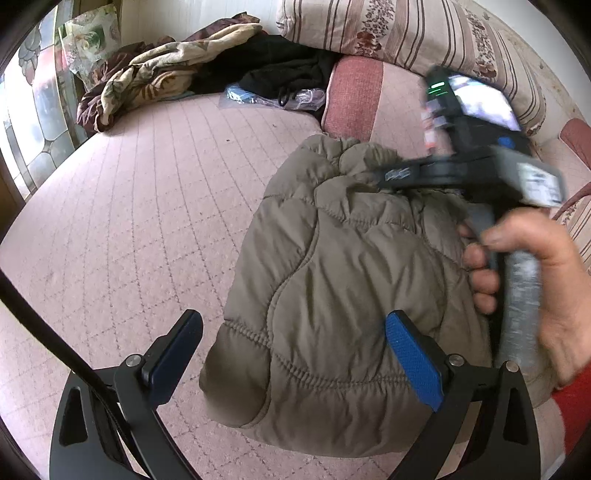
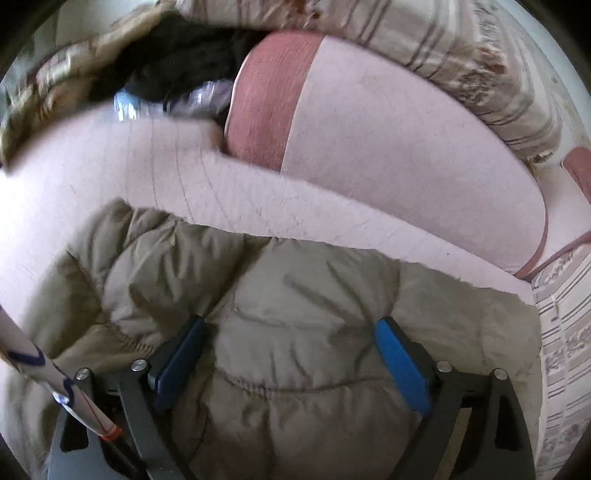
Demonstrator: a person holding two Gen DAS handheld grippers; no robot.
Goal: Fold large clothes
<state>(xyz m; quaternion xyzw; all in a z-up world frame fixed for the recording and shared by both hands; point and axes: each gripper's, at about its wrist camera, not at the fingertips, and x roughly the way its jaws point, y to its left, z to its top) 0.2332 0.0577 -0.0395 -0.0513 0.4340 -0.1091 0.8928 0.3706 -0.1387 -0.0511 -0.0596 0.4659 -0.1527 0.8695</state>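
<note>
An olive quilted puffer jacket [image 1: 340, 295] lies bunched in a compact heap on the pink bed cover [image 1: 129, 221]. My left gripper [image 1: 295, 332] is open just above the jacket's near left edge, holding nothing. My right gripper shows in the left wrist view as a blurred black body [image 1: 480, 162] held by a hand over the jacket's far right side. In the right wrist view the right gripper [image 2: 290, 336] is open, its blue pads spread over the jacket [image 2: 295, 350], which fills the lower frame.
A patterned blanket [image 1: 147, 77] and black clothes [image 1: 280, 70] are piled at the bed's far side, with a plastic bag [image 1: 266, 98] beside them. Striped pillows [image 1: 406, 33] and a pink cushion [image 2: 388, 147] line the far right. A window [image 1: 33, 110] is at left.
</note>
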